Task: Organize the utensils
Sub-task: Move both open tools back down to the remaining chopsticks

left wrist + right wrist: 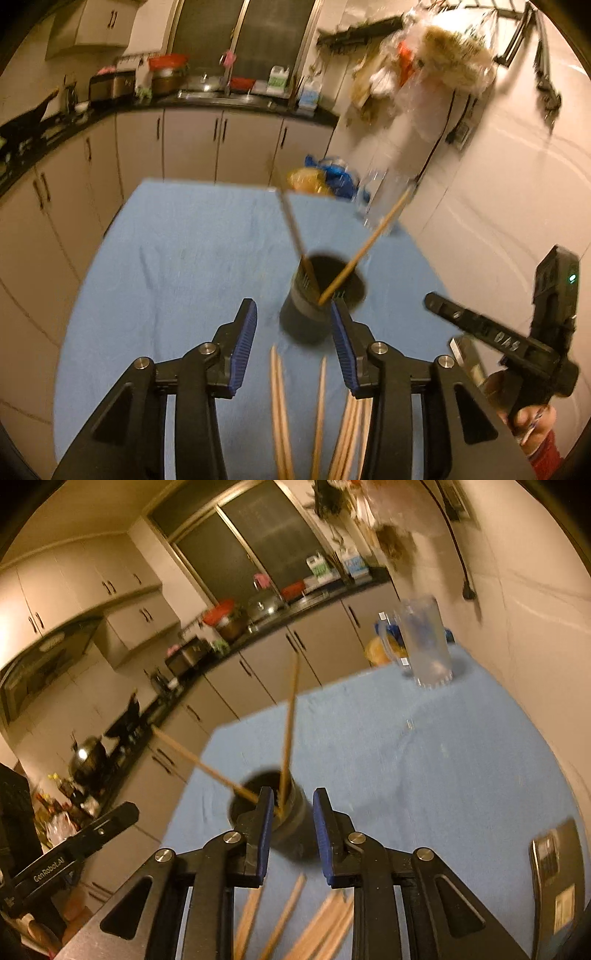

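A black cylindrical holder stands upright on the blue cloth, with two wooden chopsticks leaning out of it. Several loose chopsticks lie on the cloth in front of it. My left gripper is open and empty, just short of the holder. In the right wrist view the holder with its two chopsticks sits just beyond my right gripper, which is open and empty. Loose chopsticks lie under its fingers. The right gripper's body shows in the left wrist view at far right.
A clear plastic jug stands at the table's far right corner, near blue and yellow bags. A dark phone-like device lies at the right on the blue cloth. Kitchen cabinets and a cluttered counter run behind; a wall is at right.
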A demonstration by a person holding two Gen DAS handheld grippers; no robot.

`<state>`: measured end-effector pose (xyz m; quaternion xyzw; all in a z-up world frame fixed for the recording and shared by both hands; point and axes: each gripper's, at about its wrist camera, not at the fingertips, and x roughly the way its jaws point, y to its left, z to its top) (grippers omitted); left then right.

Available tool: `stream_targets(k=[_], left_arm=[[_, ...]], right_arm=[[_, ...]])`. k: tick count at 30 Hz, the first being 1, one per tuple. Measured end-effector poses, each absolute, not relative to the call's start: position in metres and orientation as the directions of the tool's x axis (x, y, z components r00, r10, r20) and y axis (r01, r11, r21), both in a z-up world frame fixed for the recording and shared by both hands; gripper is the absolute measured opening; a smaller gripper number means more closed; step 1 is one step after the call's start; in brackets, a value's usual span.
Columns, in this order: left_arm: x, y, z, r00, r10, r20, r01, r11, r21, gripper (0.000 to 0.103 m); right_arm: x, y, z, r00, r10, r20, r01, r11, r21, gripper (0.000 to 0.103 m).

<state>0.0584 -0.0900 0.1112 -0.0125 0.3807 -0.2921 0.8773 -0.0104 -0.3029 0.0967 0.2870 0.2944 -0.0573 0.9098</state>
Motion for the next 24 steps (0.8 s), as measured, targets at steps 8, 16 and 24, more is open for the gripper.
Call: stream_targets(k=[8, 16, 24], left_arm=[[0.037, -0.067, 0.020, 0.389, -0.489, -0.781, 0.446, 0.842, -0.304, 0.040], [0.027, -0.063, -0.005, 0.346, -0.472, -0.811, 0.440, 0.845, -0.305, 0.039], [0.026, -0.065, -0.003, 0.357, -0.465, -0.810, 0.449, 0.846, -0.287, 0.039]], right_arm=[[-0.045, -0.293, 0.029, 0.736, 0.129, -0.664, 0.324, 0.795, 0.513, 0.024], [-0.048, -0.280, -0.016, 0.651, 0.176, -0.739, 0.373, 0.774, 0.513, 0.017], [-0.029, -0.262, -0.016, 0.601, 0.115, -0.791, 0.373, 0.835, 0.405, 0.008]])
